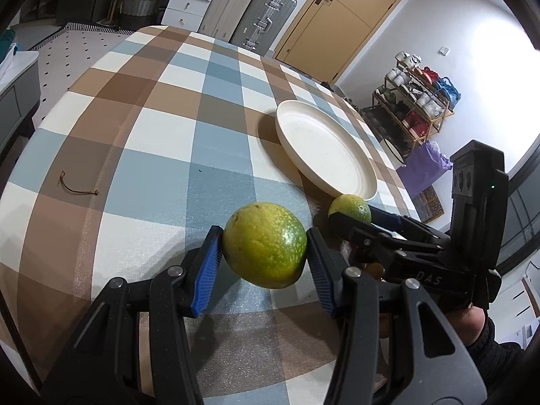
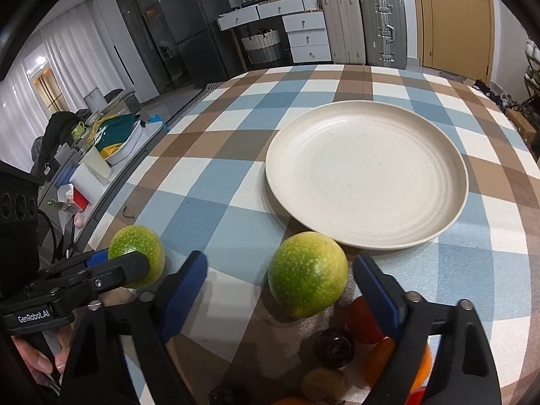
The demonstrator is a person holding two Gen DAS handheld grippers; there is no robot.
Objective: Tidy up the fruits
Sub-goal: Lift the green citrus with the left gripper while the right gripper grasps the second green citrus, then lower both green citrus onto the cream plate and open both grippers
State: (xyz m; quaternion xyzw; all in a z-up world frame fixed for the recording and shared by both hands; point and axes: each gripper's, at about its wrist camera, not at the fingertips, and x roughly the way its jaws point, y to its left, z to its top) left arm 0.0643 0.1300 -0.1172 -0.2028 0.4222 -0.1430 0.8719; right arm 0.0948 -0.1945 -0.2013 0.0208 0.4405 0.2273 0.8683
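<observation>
Left wrist view. Nearest the lens, the left gripper (image 1: 265,249) clamps a green fruit (image 1: 265,244) between its blue pads (image 1: 207,266), which touch it on both sides and hold it off the checked cloth (image 1: 152,141). Only the flanks of this smooth, round fruit are pinched, so a jolt or a tilt could roll it out. Beyond lies the empty plate (image 1: 366,185); the right gripper (image 1: 351,217) reaches in at the right, around a second fruit (image 1: 349,207).

Right wrist view. Nearest the lens, the right gripper (image 2: 280,280) stands with jaws well apart. The second fruit (image 2: 307,274) lies on the cloth (image 2: 209,185) between them, touched by neither pad, just beside the plate (image 2: 452,202) rim. It sits nearer the right pad (image 2: 374,287); an uneven closure could nudge it into the rim or against the small fruits (image 2: 332,347) below. At the left edge, the left gripper (image 2: 130,263) grips the first fruit (image 2: 136,253).
</observation>
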